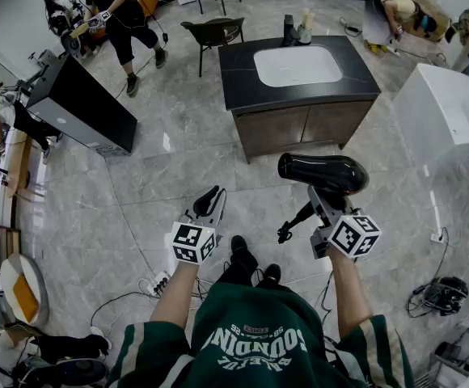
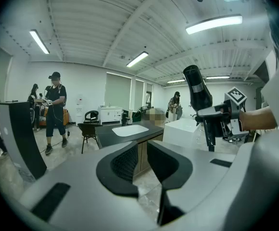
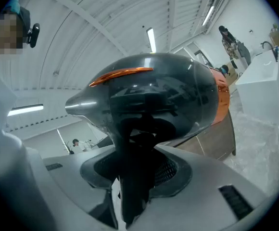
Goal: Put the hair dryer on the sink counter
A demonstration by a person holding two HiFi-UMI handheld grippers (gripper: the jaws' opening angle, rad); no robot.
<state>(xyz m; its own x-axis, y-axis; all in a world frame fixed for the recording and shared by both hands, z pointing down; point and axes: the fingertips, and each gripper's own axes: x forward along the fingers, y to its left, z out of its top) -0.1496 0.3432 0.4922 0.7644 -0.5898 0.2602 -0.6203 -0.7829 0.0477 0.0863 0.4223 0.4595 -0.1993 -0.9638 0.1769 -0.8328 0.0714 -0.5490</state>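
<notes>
Dark sink counter [image 1: 242, 87] with white basin [image 1: 297, 65], bottles [image 1: 305, 27] at back edge.

- Tiled floor [image 1: 218, 168] is lying wide open straight ahead, right up to the sink counter [image 1: 238, 79].
- Bare dark strips are showing on the counter either side of the white basin [image 1: 297, 65].
- Bottles [image 1: 297, 29] are crowding its back edge.
- A black chair [image 1: 214, 31] is sitting just behind its left corner.
- A black slanted box [image 1: 81, 103] is blocking the left, and a white tub [image 1: 441, 107] is closing off the right.
- Cables [image 1: 158, 284] are trailing over the floor, low left.
</notes>
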